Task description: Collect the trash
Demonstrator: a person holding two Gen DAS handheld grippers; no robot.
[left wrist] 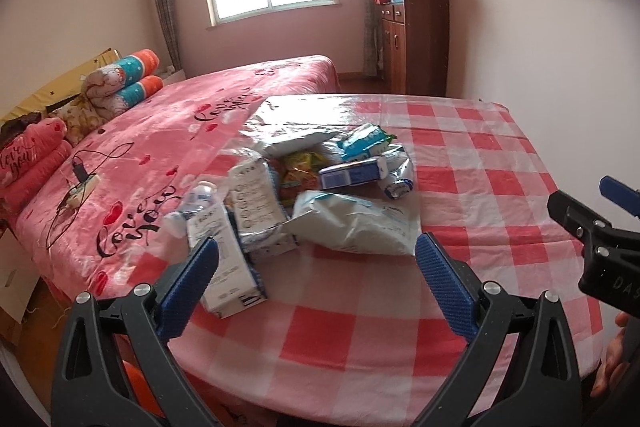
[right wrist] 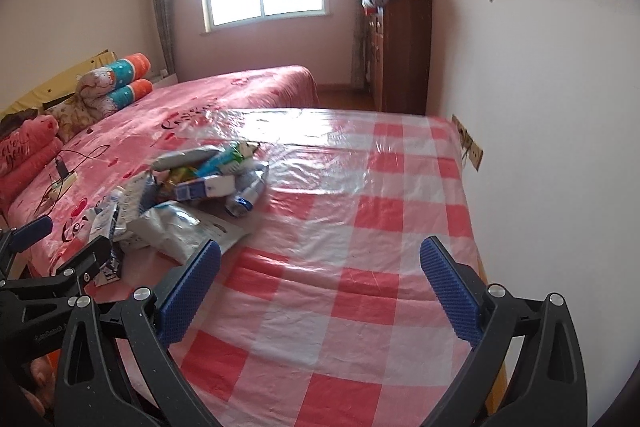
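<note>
A pile of trash lies on the red-and-white checked table (left wrist: 460,187): white cartons (left wrist: 256,203), a white crumpled bag (left wrist: 356,223), a blue-and-white box (left wrist: 352,175), a plastic bottle (left wrist: 196,203) and coloured wrappers (left wrist: 300,167). My left gripper (left wrist: 316,279) is open and empty, just short of the pile's near edge. My right gripper (right wrist: 320,283) is open and empty over bare cloth, to the right of the pile (right wrist: 200,187). The right gripper also shows at the right edge of the left wrist view (left wrist: 588,219).
A bed with a pink cover (left wrist: 160,131) adjoins the table on the left, with pillows (left wrist: 120,83) and a power strip with cables (left wrist: 82,183). A wooden cabinet (left wrist: 416,39) stands at the far wall. A wall (right wrist: 560,147) with sockets (right wrist: 470,147) borders the table's right side.
</note>
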